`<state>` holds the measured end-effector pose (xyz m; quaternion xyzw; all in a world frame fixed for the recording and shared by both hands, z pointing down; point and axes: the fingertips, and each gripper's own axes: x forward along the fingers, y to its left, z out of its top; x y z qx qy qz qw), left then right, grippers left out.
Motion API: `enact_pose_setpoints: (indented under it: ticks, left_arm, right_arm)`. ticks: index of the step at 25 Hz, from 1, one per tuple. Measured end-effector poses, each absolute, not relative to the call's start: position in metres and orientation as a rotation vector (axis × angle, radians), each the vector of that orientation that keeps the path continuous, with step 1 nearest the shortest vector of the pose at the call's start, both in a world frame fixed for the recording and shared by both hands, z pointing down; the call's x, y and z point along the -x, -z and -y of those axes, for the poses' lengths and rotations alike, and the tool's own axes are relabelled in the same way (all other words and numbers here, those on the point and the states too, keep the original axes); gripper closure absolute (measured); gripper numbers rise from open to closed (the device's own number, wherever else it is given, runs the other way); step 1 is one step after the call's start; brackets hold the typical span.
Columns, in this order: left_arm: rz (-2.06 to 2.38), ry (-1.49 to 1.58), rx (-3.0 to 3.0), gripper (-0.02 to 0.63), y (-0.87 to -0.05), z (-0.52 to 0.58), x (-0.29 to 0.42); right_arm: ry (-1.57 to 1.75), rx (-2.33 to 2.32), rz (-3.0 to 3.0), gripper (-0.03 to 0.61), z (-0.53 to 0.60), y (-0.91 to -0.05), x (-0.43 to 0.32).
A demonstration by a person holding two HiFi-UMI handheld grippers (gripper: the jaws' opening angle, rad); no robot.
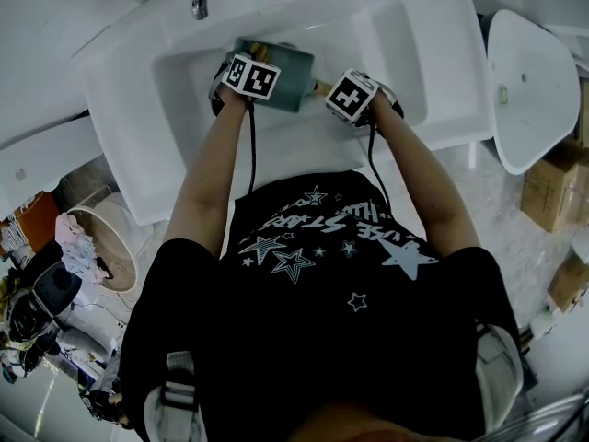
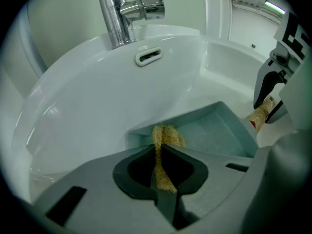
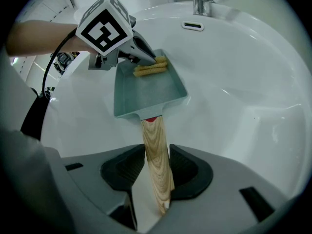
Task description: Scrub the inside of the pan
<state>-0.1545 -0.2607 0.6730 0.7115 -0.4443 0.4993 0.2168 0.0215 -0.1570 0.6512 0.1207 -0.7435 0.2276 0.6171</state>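
Note:
A teal square pan (image 1: 287, 79) lies in the white sink (image 1: 405, 72). Its wooden handle (image 3: 157, 160) runs toward me, and my right gripper (image 3: 156, 152) is shut on it. My left gripper (image 2: 160, 147) is shut on a tan fibrous scrubber (image 2: 165, 136). The scrubber's end rests on the pan's floor (image 2: 214, 130) near the far corner. From the right gripper view, the left gripper (image 3: 146, 57) presses the scrubber (image 3: 151, 69) into the pan (image 3: 146, 94) at its far edge. In the head view both marker cubes hide the jaws of the left gripper (image 1: 248, 76) and right gripper (image 1: 354, 95).
A chrome faucet (image 2: 119, 16) stands at the sink's back, above an overflow slot (image 2: 148, 56). A second white basin (image 1: 529, 81) leans at the right, with cardboard boxes (image 1: 552, 187) below it. A round tub with cloths (image 1: 101, 242) sits on the floor at the left.

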Motion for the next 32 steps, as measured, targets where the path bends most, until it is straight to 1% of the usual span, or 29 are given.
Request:
enact_pose_setpoints:
  ticks: [5,17,25,32]
  left_arm:
    - [1.292,-1.470,-1.941,0.571,-0.671,0.264,0.164]
    - [1.355,-1.437,-1.893,0.571,-0.669,0.264,0.167]
    - [1.384,-1.339,-1.851,0.571,-0.663,0.261,0.171]
    - [1.415,-1.245,-1.820,0.571,-0.648,0.253,0.173]
  right_arm:
    - [-0.528,-0.281,1.714,0.423,0.158,-0.652,-0.022]
    - [-0.528,-0.288,1.713,0.422,0.157,-0.651,-0.023]
    - [-0.527,-0.313,1.724,0.419,0.159,-0.654,-0.027]
    - [-0.519,-0.379,1.770,0.419,0.162,-0.640,-0.026]
